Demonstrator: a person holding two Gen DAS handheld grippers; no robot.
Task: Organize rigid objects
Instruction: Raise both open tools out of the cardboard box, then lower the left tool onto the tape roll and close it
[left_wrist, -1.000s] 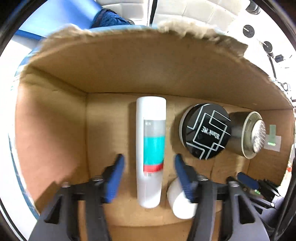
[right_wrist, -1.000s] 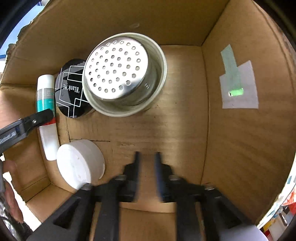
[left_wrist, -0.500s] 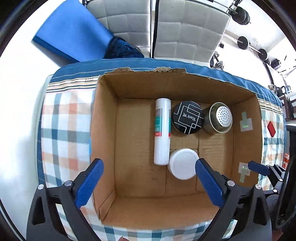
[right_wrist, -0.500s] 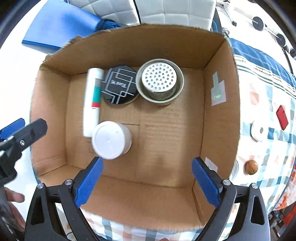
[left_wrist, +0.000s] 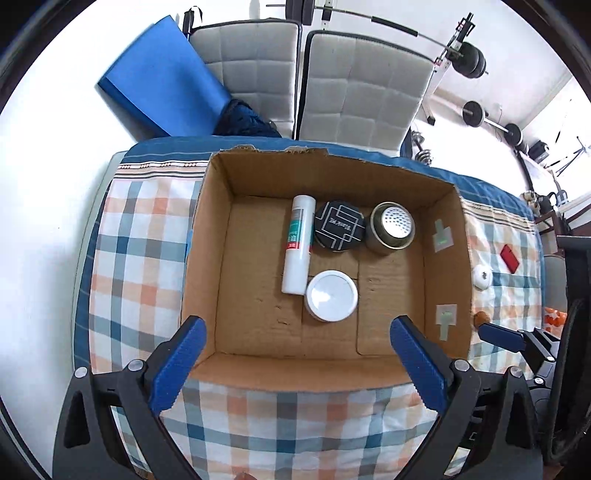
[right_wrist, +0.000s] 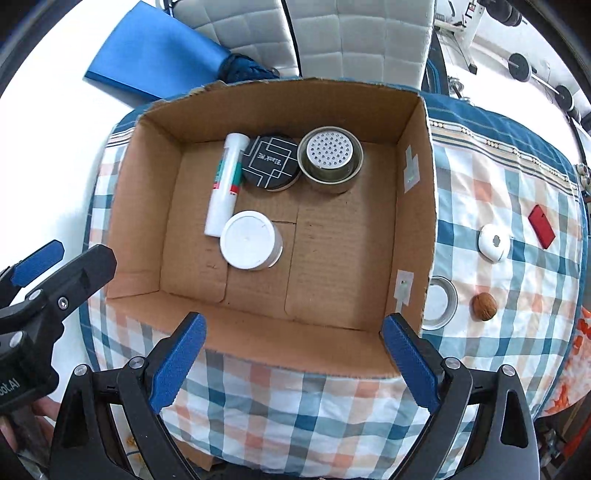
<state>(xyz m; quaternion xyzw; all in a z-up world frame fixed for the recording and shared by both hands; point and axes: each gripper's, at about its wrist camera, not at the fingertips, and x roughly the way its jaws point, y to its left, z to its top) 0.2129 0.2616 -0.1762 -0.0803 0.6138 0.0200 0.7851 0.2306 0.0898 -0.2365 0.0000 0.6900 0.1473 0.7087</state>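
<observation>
An open cardboard box stands on a checked cloth. Inside lie a white tube with a teal and red band, a black round tin, a metal perforated cup and a white round jar. My left gripper is open and empty, high above the box's near wall. My right gripper is open and empty above the near wall too.
On the cloth right of the box lie a red block, a white round piece, a walnut and a metal-rimmed lid. Two white chairs and a blue mat stand behind the table.
Both grippers have risen out of the box and opened wide. The right gripper was nearly shut a second ago. The objects in the box have not moved.
</observation>
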